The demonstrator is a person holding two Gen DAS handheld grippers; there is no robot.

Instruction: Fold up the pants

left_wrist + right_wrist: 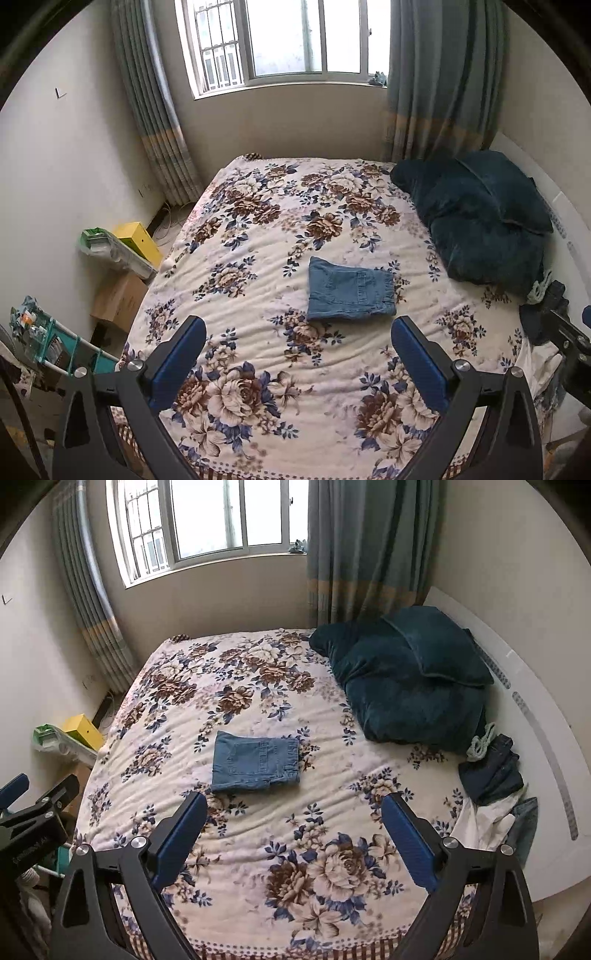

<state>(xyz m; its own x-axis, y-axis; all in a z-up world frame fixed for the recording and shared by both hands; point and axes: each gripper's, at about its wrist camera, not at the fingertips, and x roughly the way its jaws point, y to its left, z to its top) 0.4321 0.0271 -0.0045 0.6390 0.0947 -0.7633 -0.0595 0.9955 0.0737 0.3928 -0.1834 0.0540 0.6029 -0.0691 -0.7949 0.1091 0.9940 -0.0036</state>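
Observation:
Light blue denim pants (350, 291) lie folded into a small flat rectangle on the floral bedspread (258, 236), near the middle of the bed; they also show in the right wrist view (255, 762). My left gripper (298, 328) is open and empty, held above the near part of the bed, short of the pants. My right gripper (294, 805) is open and empty too, just to the right of the left one. The left gripper's body shows at the left edge of the right wrist view (33, 812).
A dark teal quilt and pillow (413, 679) lie at the head of the bed on the right. A heap of dark and white clothes (491, 786) sits by the white headboard (535, 701). Boxes and a yellow case (136, 240) stand left of the bed.

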